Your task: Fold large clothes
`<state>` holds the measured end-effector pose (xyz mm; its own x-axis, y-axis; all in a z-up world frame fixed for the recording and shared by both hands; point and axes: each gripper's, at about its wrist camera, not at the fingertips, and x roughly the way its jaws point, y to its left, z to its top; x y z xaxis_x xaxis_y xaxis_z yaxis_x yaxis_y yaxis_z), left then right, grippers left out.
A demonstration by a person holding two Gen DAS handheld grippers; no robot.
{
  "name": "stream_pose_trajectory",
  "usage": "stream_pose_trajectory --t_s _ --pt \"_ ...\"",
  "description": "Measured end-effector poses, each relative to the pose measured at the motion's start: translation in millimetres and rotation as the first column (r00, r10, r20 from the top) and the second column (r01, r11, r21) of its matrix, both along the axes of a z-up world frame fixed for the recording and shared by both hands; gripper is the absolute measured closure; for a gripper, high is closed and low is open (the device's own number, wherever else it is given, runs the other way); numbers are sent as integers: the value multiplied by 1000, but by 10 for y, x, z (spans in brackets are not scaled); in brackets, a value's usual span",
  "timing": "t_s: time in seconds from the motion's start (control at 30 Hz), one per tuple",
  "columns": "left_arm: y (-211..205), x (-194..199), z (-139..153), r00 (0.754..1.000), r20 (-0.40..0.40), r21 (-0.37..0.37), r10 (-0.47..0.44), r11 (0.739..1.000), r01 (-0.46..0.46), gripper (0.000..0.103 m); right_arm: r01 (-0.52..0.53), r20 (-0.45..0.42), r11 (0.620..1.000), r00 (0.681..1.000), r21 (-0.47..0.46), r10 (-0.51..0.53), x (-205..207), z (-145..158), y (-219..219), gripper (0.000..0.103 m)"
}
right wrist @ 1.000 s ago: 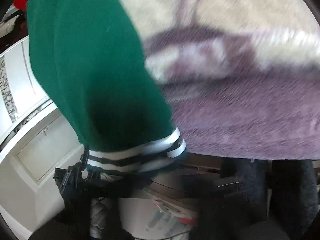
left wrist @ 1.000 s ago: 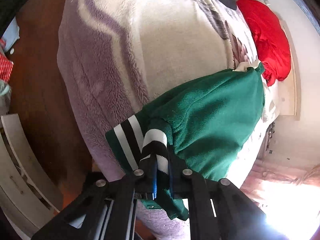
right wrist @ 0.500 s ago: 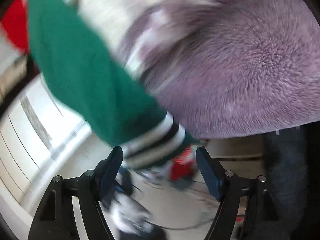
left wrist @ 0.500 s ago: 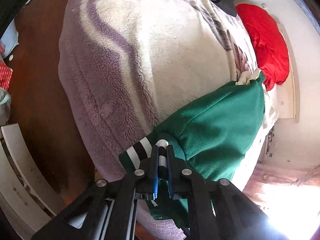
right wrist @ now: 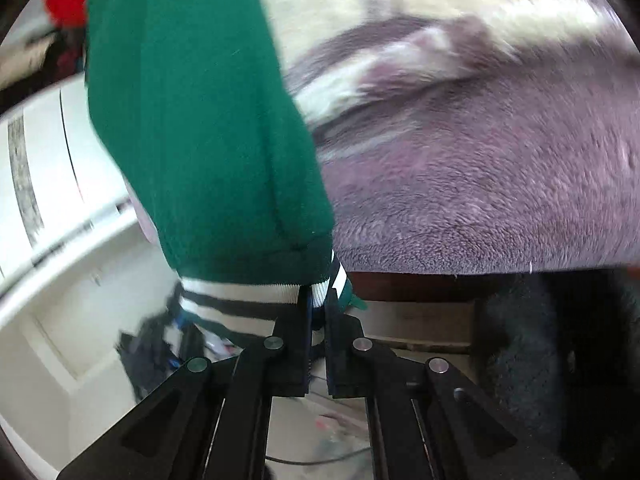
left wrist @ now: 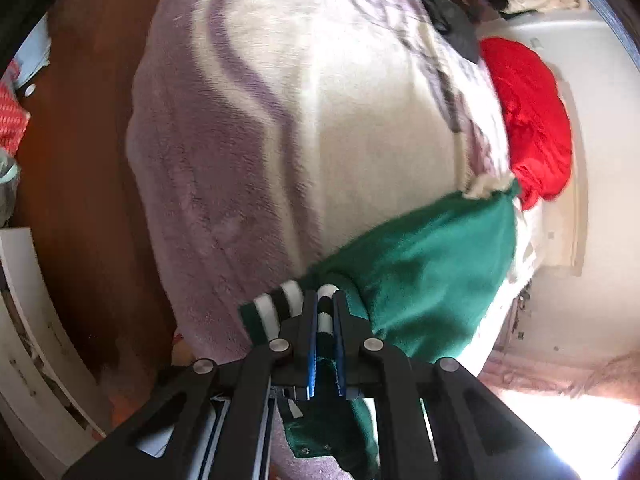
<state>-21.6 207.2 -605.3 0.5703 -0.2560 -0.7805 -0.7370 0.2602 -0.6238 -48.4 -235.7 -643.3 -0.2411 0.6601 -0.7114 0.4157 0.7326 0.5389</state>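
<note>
Half a second ago the right gripper (right wrist: 317,312) gaped off the striped hem (right wrist: 256,300); now it is clamped on it, as is the left gripper (left wrist: 325,312). The green sweater (left wrist: 432,272) stretches over the fleece blanket (left wrist: 248,152). Keep the hem taut and level, I judge, while laying it flat.

Bedroom in a home, untidy with laundry.
Ahead of the left fingers, a bed under a plush purple-and-cream blanket (left wrist: 280,140) with a heart pattern; beyond it to the right, a heaped red garment (left wrist: 528,120) against white furniture (left wrist: 580,160); to the left, a brown wooden floor (left wrist: 80,140). Left of the right fingers, white panelled cabinet doors (right wrist: 60,200); below them, blurred clutter on the floor.
</note>
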Motion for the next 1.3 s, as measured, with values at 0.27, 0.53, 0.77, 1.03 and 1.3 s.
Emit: stream_pose_trajectory --t_s 0.27,0.53,0.77,1.03,1.3 --pt "-87 -189 17 999 39 -68 -25 997 27 84 -227 -81 974 971 -6 226 43 -318 227 64" --pt "-267 -366 283 998 -28 7 -54 999 54 35 -74 26 994 997 82 72 148 -180 295 31" --pt "-283 370 974 969 -35 176 -245 953 248 35 -277 -53 961 959 13 277 -1 -184 784 17" --pt "-297 2478 1358 842 75 280 -534 822 496 35 11 133 999 991 -46 -5 922 659 206 16" --pt "-320 4698 895 670 63 255 -739 662 705 35 180 310 966 944 -187 -116 2468 850 212 16"
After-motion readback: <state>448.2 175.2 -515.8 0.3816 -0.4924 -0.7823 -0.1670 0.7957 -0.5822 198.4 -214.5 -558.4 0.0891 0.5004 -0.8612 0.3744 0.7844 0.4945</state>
